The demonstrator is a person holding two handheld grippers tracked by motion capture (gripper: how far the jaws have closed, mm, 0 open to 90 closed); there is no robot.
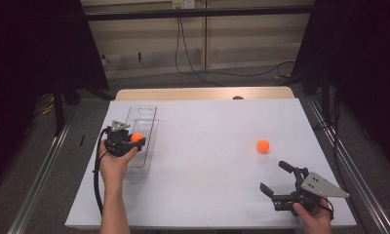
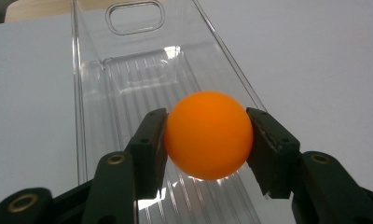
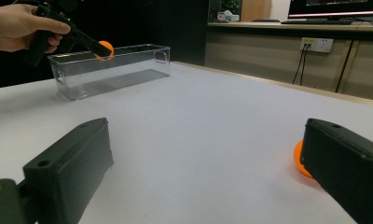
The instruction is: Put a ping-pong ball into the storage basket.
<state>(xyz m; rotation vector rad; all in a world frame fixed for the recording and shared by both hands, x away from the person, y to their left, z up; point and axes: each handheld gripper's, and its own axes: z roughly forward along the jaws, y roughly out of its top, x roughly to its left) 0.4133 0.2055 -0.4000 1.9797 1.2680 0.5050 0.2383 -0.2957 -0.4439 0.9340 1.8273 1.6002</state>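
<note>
High view: left gripper [image 1: 134,140] pinching orange ball [image 2: 208,134] above clear bin [image 1: 151,146], nine o'clock | right gripper [image 1: 277,178] spread wide, five o'clock | second ball [image 1: 263,146] near its jaws | no readable writing

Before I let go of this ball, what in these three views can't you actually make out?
- Free orange ball on the white table: right gripper view, mostly hidden behind the right gripper jaw.
- Held orange ball: its underside blocks the clear plastic bin floor below in the left gripper view.
- Left gripper: high view, jaws too small to judge.
- Bin's near end: cut off by the left gripper view's bottom edge.
</note>
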